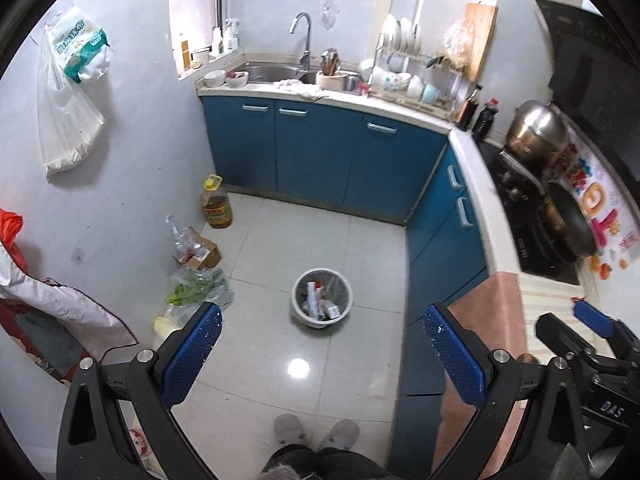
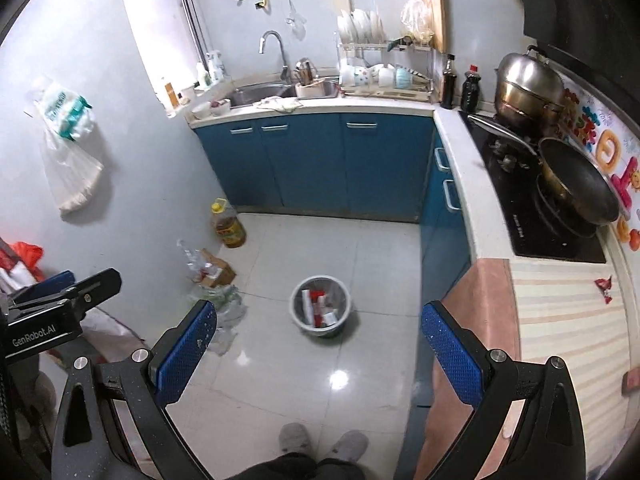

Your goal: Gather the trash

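Both tools are held high over the kitchen floor, looking down. The left gripper (image 1: 322, 356) has its blue pads spread wide with nothing between them, and the right gripper (image 2: 320, 354) is the same: wide apart and empty.

The trash bin (image 1: 322, 297) stands alone on the pale floor tiles (image 1: 360, 248), well ahead of the person's slippers (image 1: 316, 434) and clear of the blue cabinets (image 1: 320, 152). It already holds several pieces of rubbish, some white with red on them; what they are is too small to tell. One candidate piece shows on the striped counter cloth (image 2: 560, 320) beside the hob: a small red wrapper (image 2: 603, 287), which is probably litter. Along the left wall sit a cardboard box (image 1: 200, 254), a bag of greens (image 1: 198, 290) and an oil bottle (image 1: 216, 204); these look like supplies, not waste.

As a judgement, this is the scanning step, with no item in hand. The next move calls for choosing a target, likely the wrapper, bringing the right gripper down over it on the counter, pinching it flat against the cloth, then carrying it across to drop it above the bin
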The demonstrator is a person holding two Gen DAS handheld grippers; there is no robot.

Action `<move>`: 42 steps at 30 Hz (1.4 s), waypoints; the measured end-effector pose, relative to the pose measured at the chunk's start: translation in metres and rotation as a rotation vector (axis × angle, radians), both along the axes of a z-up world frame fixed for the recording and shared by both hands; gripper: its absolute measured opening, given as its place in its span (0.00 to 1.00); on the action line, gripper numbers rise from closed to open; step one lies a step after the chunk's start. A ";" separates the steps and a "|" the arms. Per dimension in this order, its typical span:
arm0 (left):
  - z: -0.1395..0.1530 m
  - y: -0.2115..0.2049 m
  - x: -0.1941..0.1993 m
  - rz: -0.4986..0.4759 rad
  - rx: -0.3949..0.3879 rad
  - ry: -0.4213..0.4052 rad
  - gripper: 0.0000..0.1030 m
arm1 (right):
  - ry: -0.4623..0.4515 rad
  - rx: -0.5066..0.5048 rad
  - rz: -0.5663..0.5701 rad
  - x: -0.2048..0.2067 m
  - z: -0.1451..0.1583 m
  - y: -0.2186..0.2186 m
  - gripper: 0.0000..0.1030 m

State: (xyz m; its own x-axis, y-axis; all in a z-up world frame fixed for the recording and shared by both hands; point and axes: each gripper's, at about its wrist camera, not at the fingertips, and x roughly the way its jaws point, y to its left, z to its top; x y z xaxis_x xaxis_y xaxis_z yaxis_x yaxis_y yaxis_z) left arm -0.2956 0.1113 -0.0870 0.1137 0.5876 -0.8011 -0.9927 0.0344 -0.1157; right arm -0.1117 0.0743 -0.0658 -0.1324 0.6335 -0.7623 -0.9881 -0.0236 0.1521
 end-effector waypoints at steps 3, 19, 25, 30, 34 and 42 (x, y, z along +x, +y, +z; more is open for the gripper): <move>0.011 -0.004 -0.004 -0.042 -0.006 -0.055 1.00 | 0.019 -0.003 0.038 -0.004 0.011 0.001 1.00; 0.026 -0.012 -0.016 -0.154 -0.019 -0.183 1.00 | 0.138 -0.061 0.144 -0.013 0.026 0.005 1.00; 0.024 -0.011 -0.016 -0.172 -0.043 -0.199 1.00 | 0.154 -0.073 0.147 -0.011 0.024 0.007 1.00; 0.025 -0.009 -0.012 -0.181 -0.044 -0.196 1.00 | 0.156 -0.070 0.146 -0.009 0.025 0.008 1.00; 0.026 -0.009 -0.011 -0.183 -0.044 -0.196 1.00 | 0.155 -0.070 0.147 -0.009 0.026 0.007 1.00; 0.026 -0.003 -0.006 -0.202 -0.059 -0.206 1.00 | 0.153 -0.072 0.147 -0.006 0.028 0.011 1.00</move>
